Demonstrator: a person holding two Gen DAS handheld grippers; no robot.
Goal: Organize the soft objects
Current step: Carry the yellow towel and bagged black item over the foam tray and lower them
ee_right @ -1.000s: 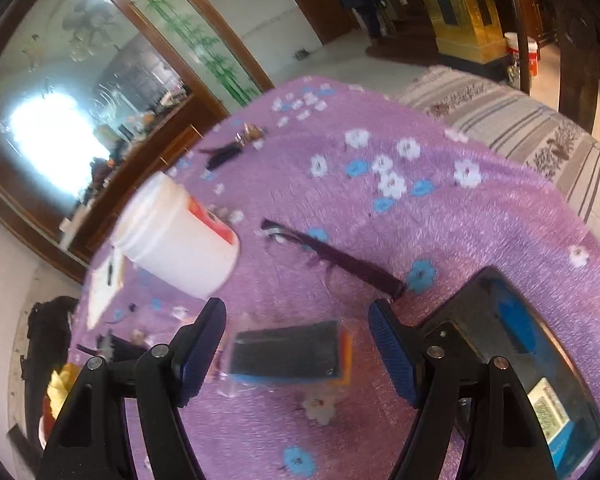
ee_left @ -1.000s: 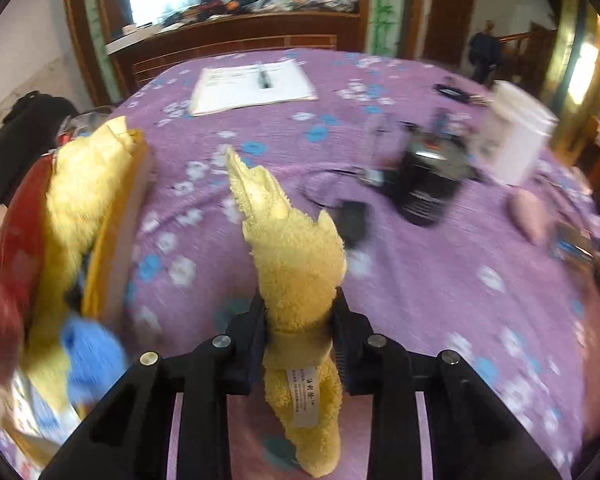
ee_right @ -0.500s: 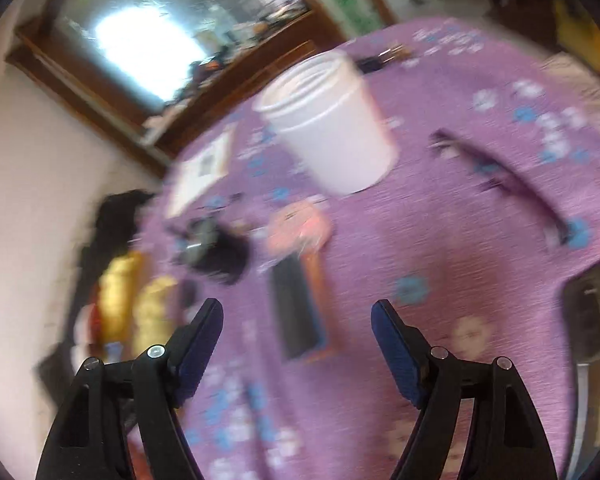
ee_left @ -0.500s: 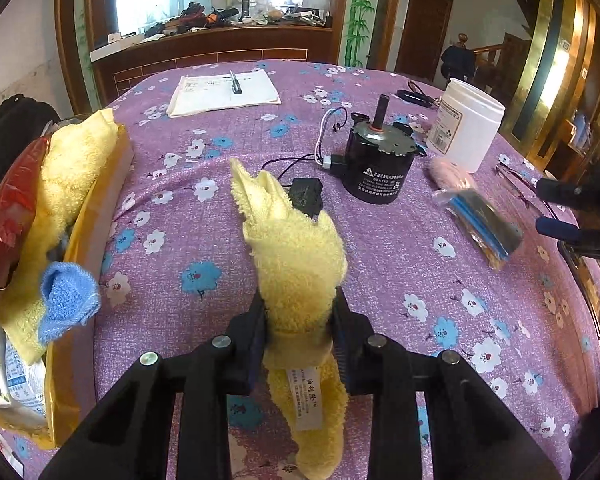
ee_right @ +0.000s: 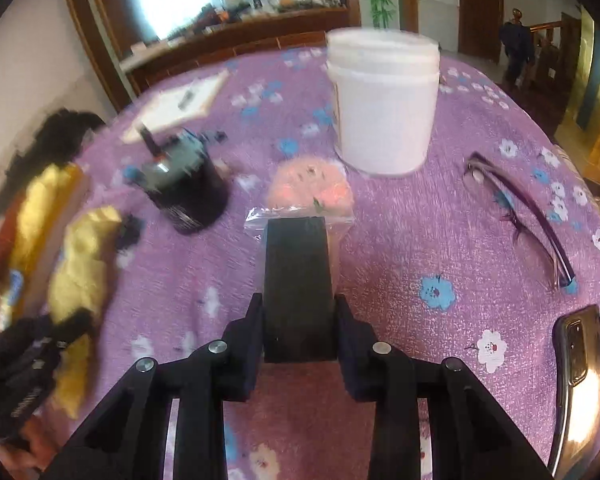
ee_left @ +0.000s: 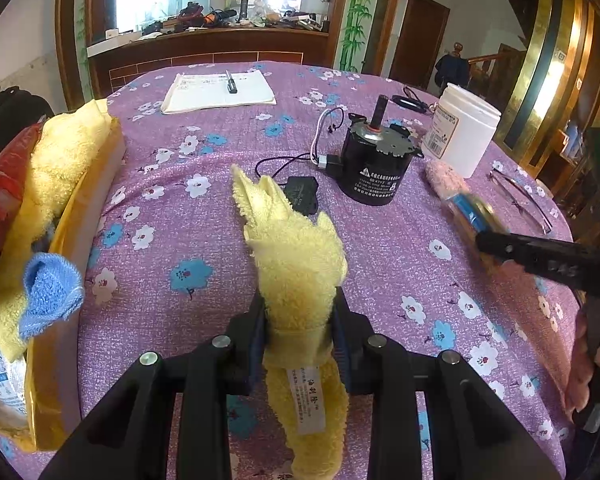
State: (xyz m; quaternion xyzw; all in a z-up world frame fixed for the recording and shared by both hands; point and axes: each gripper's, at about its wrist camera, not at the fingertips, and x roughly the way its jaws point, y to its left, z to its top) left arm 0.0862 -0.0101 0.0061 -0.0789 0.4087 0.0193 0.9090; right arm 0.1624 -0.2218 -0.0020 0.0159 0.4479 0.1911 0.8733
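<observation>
Purple flowered bench [ee_left: 204, 240]; left tongs [ee_left: 300, 320] still pinch the yellow towel [ee_left: 296, 256]; right tongs [ee_right: 300, 320], earlier wide, now clamp a black sponge [ee_right: 298, 280].

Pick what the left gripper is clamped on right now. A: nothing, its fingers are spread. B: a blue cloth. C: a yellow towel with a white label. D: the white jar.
C: the left gripper is shut on the yellow towel, whose white label hangs below the fingers.
</observation>
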